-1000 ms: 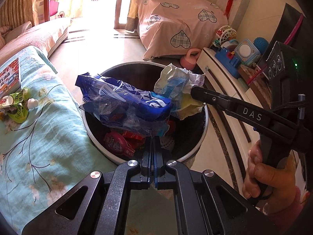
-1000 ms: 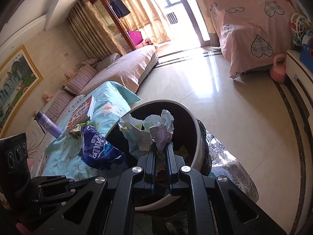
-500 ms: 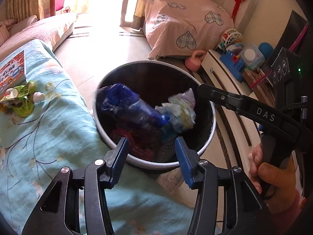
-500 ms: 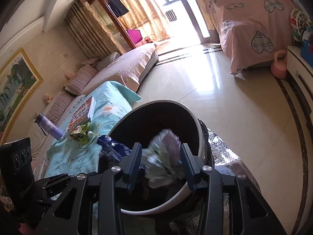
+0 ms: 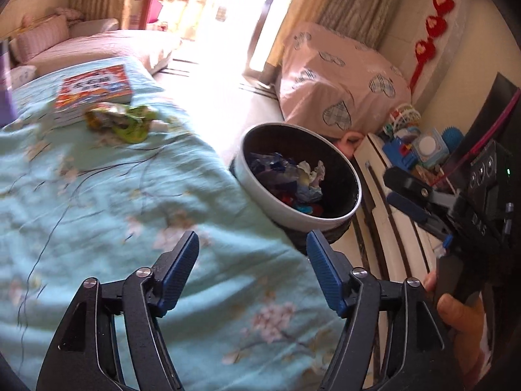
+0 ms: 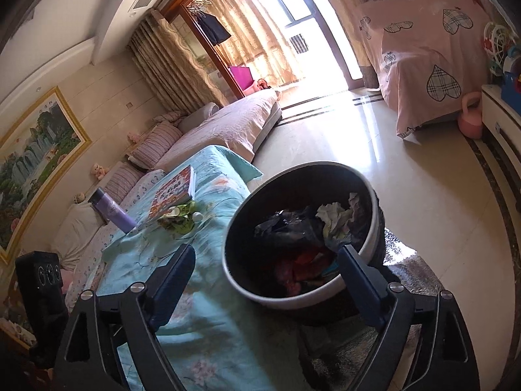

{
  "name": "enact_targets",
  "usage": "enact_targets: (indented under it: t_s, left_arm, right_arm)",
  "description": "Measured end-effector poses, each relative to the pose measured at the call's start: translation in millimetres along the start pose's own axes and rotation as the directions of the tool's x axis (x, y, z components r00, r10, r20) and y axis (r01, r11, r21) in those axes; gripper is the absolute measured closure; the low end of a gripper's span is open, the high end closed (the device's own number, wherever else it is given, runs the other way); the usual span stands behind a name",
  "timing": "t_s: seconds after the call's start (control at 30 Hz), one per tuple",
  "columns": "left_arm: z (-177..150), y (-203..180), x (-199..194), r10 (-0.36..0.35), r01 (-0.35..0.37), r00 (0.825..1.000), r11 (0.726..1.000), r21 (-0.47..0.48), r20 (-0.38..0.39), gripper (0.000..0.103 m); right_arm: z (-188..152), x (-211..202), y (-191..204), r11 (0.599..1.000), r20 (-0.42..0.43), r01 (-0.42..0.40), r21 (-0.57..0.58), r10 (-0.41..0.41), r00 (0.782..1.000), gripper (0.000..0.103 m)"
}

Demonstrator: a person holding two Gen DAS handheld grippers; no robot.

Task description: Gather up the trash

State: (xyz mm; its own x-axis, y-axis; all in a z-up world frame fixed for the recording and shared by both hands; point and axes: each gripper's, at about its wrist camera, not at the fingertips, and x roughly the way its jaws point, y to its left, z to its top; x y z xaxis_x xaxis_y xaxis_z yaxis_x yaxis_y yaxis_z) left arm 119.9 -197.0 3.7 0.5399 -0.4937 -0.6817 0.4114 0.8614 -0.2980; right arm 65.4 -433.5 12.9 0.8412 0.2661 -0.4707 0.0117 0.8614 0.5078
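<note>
Teal cloth (image 5: 97,195) under wide, empty left gripper (image 5: 252,267); green wrapper (image 5: 130,122) well ahead; right gripper (image 6: 265,268) wide too

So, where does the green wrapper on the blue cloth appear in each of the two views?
Left wrist: green wrapper lies upper left, in front of the book.
Right wrist: green wrapper lies left of centre, left of the bin.
Shared landmark: the trash bin, to the wrapper's right in both views.

One trash bin (image 5: 294,218), one book (image 5: 94,88), one green wrapper (image 5: 130,123), one purple bottle (image 6: 110,210), two grippers (image 5: 252,268) (image 6: 265,278)
</note>
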Motion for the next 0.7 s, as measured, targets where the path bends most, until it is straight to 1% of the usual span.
enact_targets:
  t_s: [0.1,0.2,0.3,0.37,0.43,0.47,0.53,0.6,0.7]
  left_arm:
    - [-11.6,9.4,-18.6,0.021,-0.02,0.999,0.999,-0.027,0.035,0.03]
    - [-21.6,20.1,-40.6,0.049,-0.047,0.996,0.998,-0.033,0.077,0.03]
    - [-28.3,25.9,-63.6,0.076,-0.072,0.989,0.997,-0.037,0.127,0.028]
    - [-31.0,28.6,-77.3,0.096,-0.09,0.982,0.995,-0.044,0.163,0.02]
    - [-34.7,30.7,-90.3,0.123,-0.116,0.971,0.992,-0.048,0.207,0.015]
    - [-39.2,31.0,-98.1,0.14,-0.132,0.961,0.99,-0.048,0.238,0.012]
    - [-45.3,31.8,-107.2,0.167,-0.161,0.947,0.986,-0.042,0.275,0.009]
    - [-55.7,30.9,-116.1,0.22,-0.221,0.919,0.975,-0.036,0.327,0.006]
    - [-70.7,31.3,-124.7,0.29,-0.297,0.873,0.954,-0.045,0.391,0.001]
  right_arm:
    - [-13.8,-10.5,17.4,1.0,0.015,-0.014,-0.018,0.014,1.0,0.002]
    - [-27.7,-21.3,36.8,0.999,0.027,-0.021,-0.044,0.022,0.999,0.002]
    - [-33.5,-30.9,56.2,0.996,0.043,-0.028,-0.084,0.032,0.999,0.002]
    - [-33.7,-39.4,70.3,0.992,0.067,-0.028,-0.123,0.036,0.997,0.002]
    - [-35.8,-50.0,80.9,0.988,0.11,-0.023,-0.152,0.04,0.993,0.001]
    - [-37.8,-56.3,86.5,0.986,0.14,-0.017,-0.166,0.041,0.989,0.0]
    - [-46.1,-68.4,96.7,0.982,0.202,0.006,-0.19,0.033,0.979,0.0]
    - [-55.3,-76.9,104.9,0.974,0.267,0.033,-0.224,0.029,0.963,0.0]
    - [-66.6,-78.6,110.1,0.963,0.317,0.081,-0.259,0.006,0.948,0.0]
